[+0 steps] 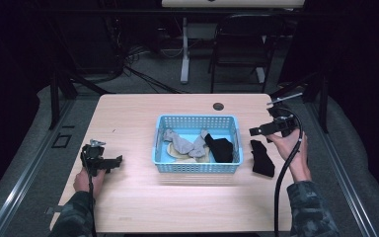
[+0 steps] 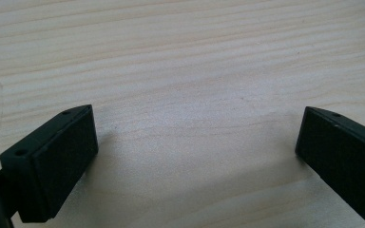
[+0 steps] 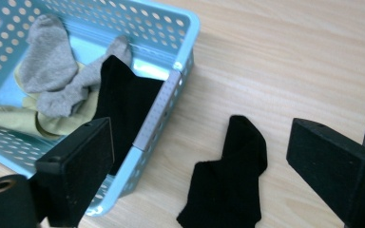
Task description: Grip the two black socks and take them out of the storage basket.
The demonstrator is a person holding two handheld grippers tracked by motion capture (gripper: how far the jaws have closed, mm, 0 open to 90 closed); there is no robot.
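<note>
Blue perforated basket (image 1: 197,143) at table (image 1: 143,207) centre contains grey socks (image 3: 52,71), a yellowish item (image 3: 9,118) beneath them, and one black sock (image 3: 128,102) against its right wall. A second black sock (image 3: 228,175) lies on the table just beside the basket, as the right gripper view confirms. Right gripper (image 3: 197,164) hovers above it, jaws wide, empty. Left gripper (image 2: 195,156) over bare wood, jaws wide, empty. No legible markings.

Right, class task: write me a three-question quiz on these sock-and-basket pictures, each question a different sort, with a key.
1. True or false: the black sock on the table lies inside the blue basket.
2. Which is nearest the right gripper? A grey sock; B the black sock on the table; C the table's grommet hole.
3. Fill in: the left gripper hangs over bare ___.

Key: 1 false; 2 B; 3 table.
</note>
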